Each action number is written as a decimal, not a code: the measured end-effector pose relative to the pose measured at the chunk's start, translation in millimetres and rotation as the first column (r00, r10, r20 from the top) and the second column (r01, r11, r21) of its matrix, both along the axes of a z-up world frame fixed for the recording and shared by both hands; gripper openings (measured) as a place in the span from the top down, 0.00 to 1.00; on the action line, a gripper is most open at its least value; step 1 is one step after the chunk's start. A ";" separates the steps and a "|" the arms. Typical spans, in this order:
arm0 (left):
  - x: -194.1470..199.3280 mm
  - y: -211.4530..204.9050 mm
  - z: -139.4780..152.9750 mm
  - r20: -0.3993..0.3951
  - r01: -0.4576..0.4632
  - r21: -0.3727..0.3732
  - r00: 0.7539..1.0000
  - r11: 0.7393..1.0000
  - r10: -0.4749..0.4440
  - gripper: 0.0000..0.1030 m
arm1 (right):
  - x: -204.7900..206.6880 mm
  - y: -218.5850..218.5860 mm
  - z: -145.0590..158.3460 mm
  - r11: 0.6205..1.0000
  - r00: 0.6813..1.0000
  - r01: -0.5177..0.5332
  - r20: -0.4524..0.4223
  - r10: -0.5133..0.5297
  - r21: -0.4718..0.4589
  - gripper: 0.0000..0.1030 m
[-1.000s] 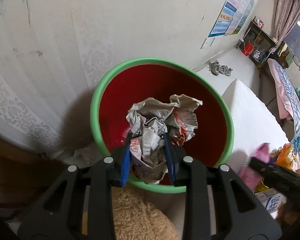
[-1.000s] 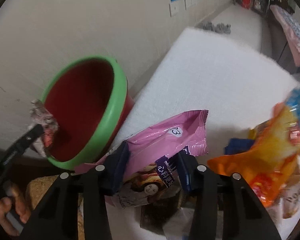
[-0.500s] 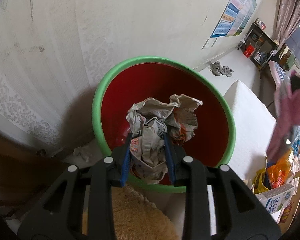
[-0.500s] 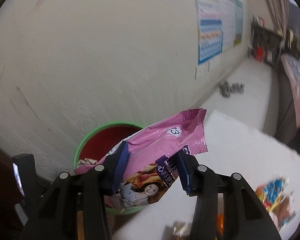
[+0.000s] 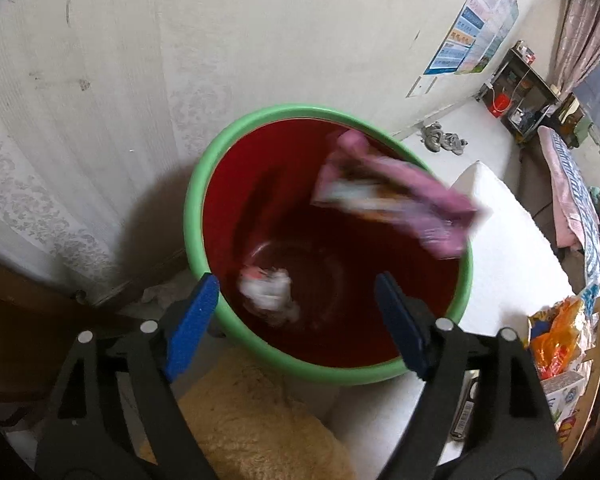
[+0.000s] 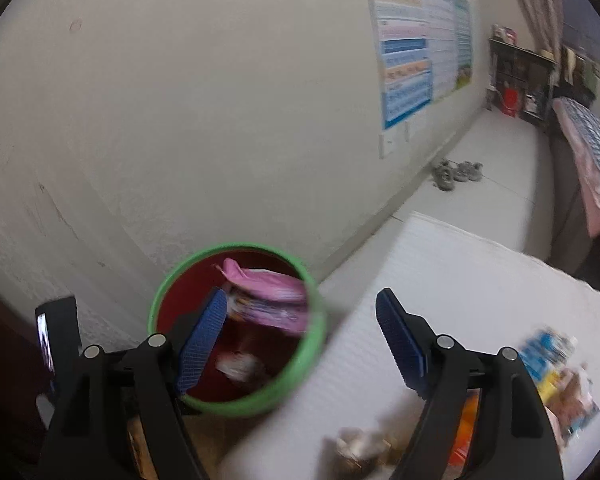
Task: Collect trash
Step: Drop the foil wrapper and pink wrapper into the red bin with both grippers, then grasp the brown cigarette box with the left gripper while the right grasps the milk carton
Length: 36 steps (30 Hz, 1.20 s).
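Left wrist view: both grippers empty above the bin

Left wrist view is filled by a red bin with a green rim (image 5: 188,216), set against the pale wall in the centre of the frame. The left gripper (image 5: 296,320) is seen with its blue-padded jaws spread wide and nothing between them. A crumpled paper wad (image 5: 266,290) is blurred low inside the bin, near the bottom. A pink snack wrapper (image 5: 396,200) is smeared by motion at the upper right of the bin's mouth, overlapping the rim there, so whether it is fully inside cannot be told.

In the right wrist view the right gripper (image 6: 300,340) is likewise held open and empty, well above the bin, which sits at lower centre. The wrapper is shown within the green ring, and the paper below it.

More trash is left on the white foam surface (image 6: 460,280): an orange snack bag (image 5: 556,340) at the right edge of the left view, and blurred packets at the lower right of the right view.

The likeliest failure is judged to be the wrapper catching on the rim and sliding out onto the foam, since it is light and lies near the edge. The bin could also be tipped if it is knocked by a gripper, as it appears to stand at the surface's edge.
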State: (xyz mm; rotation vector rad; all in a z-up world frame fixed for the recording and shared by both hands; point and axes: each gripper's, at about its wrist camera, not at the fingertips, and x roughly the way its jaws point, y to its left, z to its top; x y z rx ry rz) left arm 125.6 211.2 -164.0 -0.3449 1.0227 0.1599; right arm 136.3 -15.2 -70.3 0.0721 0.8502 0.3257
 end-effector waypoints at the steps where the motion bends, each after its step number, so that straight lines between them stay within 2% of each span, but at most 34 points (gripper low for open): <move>1: -0.6 -0.8 0.8 0.006 0.004 0.000 1.000 1.000 -0.004 0.25 | -8.3 -11.9 1.5 1.000 1.000 0.016 0.000 -0.016 -0.003 0.23; 6: -9.0 -16.1 12.5 0.051 0.049 0.040 0.997 0.998 -0.051 0.25 | -55.7 -77.6 -8.2 0.993 0.992 0.115 -0.045 -0.116 -0.025 0.23; 9: -24.3 -40.4 18.1 0.078 0.121 0.025 0.989 0.992 -0.123 0.22 | -82.6 -107.1 -19.4 0.984 0.982 0.173 -0.077 -0.175 -0.032 0.23; 12: -44.2 -76.6 10.9 0.065 0.216 0.015 0.974 0.976 -0.216 0.21 | -101.9 -132.4 -35.2 0.973 0.965 0.229 -0.122 -0.231 -0.028 0.23; 14: -56.7 -97.5 3.3 0.041 0.255 -0.015 0.966 0.967 -0.254 0.21 | -108.1 -141.6 -43.7 0.970 0.958 0.244 -0.158 -0.241 -0.001 0.23; 16: -66.8 -110.5 0.1 0.033 0.257 -0.055 0.966 0.965 -0.256 0.21 | -114.5 -150.4 -50.5 0.966 0.950 0.259 -0.187 -0.249 0.027 0.23; 18: -71.6 -123.7 2.0 0.037 0.268 -0.065 0.963 0.961 -0.266 0.21 | -119.7 -156.6 -55.7 0.961 0.944 0.272 -0.207 -0.256 0.050 0.23; 21: -69.5 -147.9 5.6 0.036 0.337 -0.030 0.941 0.941 -0.336 0.21 | -129.9 -163.4 -66.5 0.949 0.931 0.300 -0.247 -0.269 0.097 0.23; 23: -61.2 -163.2 10.3 0.039 0.382 0.004 0.923 0.924 -0.382 0.21 | -136.9 -165.7 -71.7 0.942 0.924 0.314 -0.264 -0.276 0.116 0.27; 24: -57.4 -165.6 11.3 0.036 0.381 0.004 0.924 0.924 -0.381 0.21 | -141.4 -166.4 -75.3 0.939 0.922 0.318 -0.275 -0.273 0.134 0.30; 28: -47.6 -157.2 6.7 -0.015 0.303 -0.015 0.953 0.953 -0.303 0.21 | -141.9 -169.2 -81.5 0.920 0.916 0.337 -0.298 -0.270 0.202 0.31; 31: -56.0 -147.3 3.4 -0.036 0.279 -0.017 0.960 0.960 -0.279 0.21 | -134.3 -176.2 -81.0 0.897 0.912 0.365 -0.290 -0.291 0.249 0.31; 35: -72.6 -134.8 -2.9 -0.070 0.261 -0.011 0.963 0.965 -0.261 0.21 | -112.5 -174.6 -86.9 0.905 0.913 0.341 -0.319 -0.254 0.254 0.29; 36: -74.2 -132.3 -4.3 -0.079 0.256 -0.013 0.963 0.967 -0.256 0.21 | -106.9 -172.1 -91.0 0.913 0.911 0.326 -0.338 -0.235 0.244 0.35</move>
